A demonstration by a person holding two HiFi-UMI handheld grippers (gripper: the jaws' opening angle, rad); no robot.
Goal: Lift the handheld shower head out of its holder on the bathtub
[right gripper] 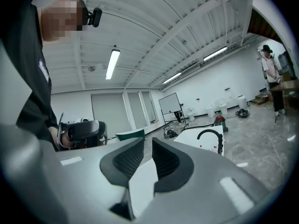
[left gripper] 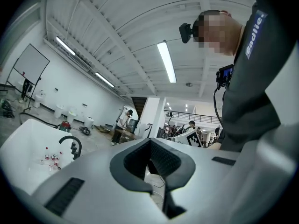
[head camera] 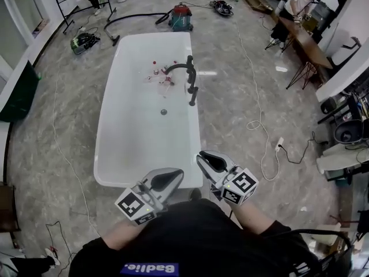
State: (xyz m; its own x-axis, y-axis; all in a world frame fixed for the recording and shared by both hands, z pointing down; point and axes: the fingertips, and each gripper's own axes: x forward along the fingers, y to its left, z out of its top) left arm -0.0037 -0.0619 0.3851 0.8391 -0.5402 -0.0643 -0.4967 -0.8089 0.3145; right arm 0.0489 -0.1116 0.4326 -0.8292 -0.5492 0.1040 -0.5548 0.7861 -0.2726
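The left gripper (head camera: 174, 175) hangs low by the person's body with its jaws closed tip to tip on nothing, well short of the tub (head camera: 109, 126). The white tub runs away from the person, with a few small bottles (head camera: 158, 74) lying in its far half. On its right rim stands a black tap set (head camera: 189, 68), and the slim upright piece at its near end looks to be the shower head (head camera: 194, 95), sitting in its holder; it is too small to make out the cradle. I judge it stiff and fairly light, with a smooth dark finish that may slip under the pads, and a hose that will likely drag as it rises. The best hold is probably across the handle just above the holder, then a straight lift upward. The right gripper (head camera: 203, 157), nearer the rim's side, has its jaws a narrow slit apart with nothing between them, also well away from the tap set.
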